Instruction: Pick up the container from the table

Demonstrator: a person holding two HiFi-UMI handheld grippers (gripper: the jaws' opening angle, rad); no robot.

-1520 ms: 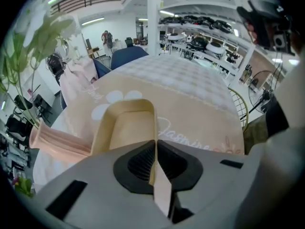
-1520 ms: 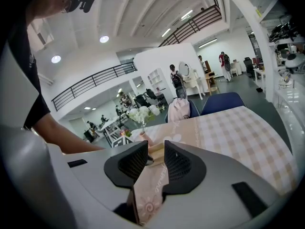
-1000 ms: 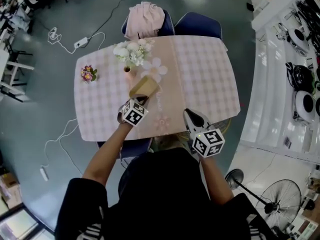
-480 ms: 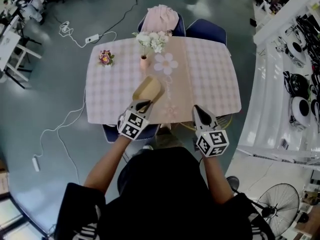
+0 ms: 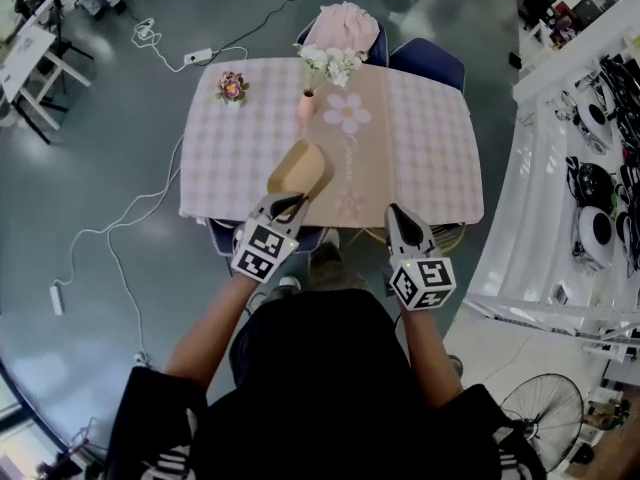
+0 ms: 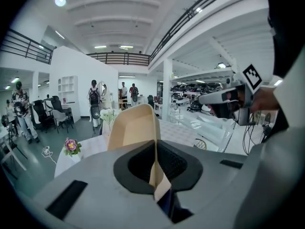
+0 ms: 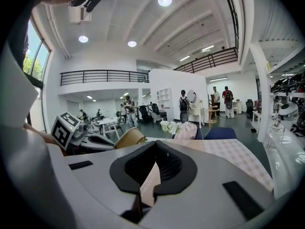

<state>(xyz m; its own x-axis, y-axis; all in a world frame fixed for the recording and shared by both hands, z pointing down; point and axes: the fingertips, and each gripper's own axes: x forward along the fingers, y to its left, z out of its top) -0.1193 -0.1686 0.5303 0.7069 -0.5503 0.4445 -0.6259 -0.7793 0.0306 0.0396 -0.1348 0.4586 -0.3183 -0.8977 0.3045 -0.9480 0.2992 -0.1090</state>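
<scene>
The container (image 5: pixel 299 167) is a tan, boat-shaped open dish. It hangs in the air over the near edge of the pink checked table (image 5: pixel 430 158). My left gripper (image 5: pixel 289 205) is shut on its near rim. In the left gripper view the container's thin wall (image 6: pixel 135 127) rises from between the jaws of my left gripper (image 6: pixel 155 165). My right gripper (image 5: pixel 398 219) is shut with nothing in it and hovers off the table's near edge, to the right of the container. The right gripper view shows the shut jaws of my right gripper (image 7: pixel 152 168), with the container (image 7: pixel 128 137) to their left.
A vase of white flowers (image 5: pixel 326 65) and a small pot of purple flowers (image 5: pixel 231 85) stand at the table's far side. Two blue chairs (image 5: pixel 428 64) stand behind it, one draped with pink cloth (image 5: pixel 344 25). Cables (image 5: pixel 150 208) lie on the floor at left. White shelving (image 5: pixel 560 188) runs along the right.
My left gripper has lifted the container up off the table and drawn it back toward the near edge. My right gripper has risen alongside it. The table now looks smaller and farther below.
</scene>
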